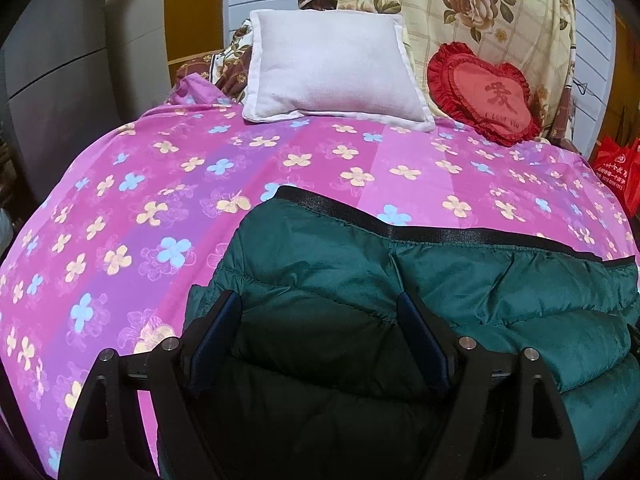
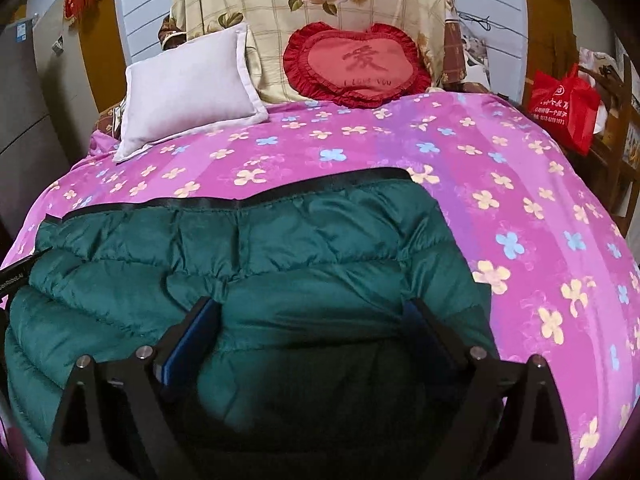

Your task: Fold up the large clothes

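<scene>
The green puffer jacket (image 2: 256, 248) lies partly folded at the bed's (image 1: 120, 208) near edge. My left gripper (image 1: 320, 320) and right gripper (image 2: 312, 320) hover agape, gripping nothing. I'd judge I'm between folds; next, pinch an edge.

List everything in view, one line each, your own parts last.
puffer jacket: one, dark green with a black hem strip, lying near on the bed.
bedspread: one, pink-purple with flowers, covering the bed.
pillow: one, white, at the bed's head.
heart cushion: one, red, beside the pillow.
rose-print cloth: one, cream, behind the cushions.
bag: one, red, beside the bed.
left tongs: one, black with blue pads, open over the jacket.
right tongs: one, black with blue pads, open over the jacket.
</scene>
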`<state>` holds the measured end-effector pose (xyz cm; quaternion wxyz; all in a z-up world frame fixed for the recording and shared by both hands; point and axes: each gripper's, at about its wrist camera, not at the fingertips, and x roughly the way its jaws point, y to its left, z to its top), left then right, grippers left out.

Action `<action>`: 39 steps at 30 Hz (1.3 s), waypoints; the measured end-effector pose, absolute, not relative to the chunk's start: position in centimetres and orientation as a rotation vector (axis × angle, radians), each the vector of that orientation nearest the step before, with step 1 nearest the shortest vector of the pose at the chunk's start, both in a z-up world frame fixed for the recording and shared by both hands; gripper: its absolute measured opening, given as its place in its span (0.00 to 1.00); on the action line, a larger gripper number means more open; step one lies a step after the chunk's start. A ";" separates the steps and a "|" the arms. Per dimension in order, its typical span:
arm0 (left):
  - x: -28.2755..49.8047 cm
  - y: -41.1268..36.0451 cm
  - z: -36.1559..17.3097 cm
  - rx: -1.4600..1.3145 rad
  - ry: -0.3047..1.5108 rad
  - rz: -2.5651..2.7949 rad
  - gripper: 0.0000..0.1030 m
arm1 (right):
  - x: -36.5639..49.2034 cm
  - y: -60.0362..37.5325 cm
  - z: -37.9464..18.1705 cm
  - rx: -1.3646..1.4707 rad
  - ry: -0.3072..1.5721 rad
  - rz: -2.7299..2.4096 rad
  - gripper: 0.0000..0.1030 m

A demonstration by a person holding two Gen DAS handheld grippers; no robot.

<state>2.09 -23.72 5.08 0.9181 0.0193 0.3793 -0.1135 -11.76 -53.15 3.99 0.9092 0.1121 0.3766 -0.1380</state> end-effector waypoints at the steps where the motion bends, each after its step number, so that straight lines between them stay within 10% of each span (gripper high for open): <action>1: 2.1 -23.7 5.1 0.035 0.780 -0.236 0.61 | -11.7 -53.2 4.1 0.233 0.787 -0.283 0.93; 39: -8.1 -16.2 9.6 0.004 0.745 -0.270 0.62 | -21.2 -51.6 7.9 0.318 0.789 -0.268 0.99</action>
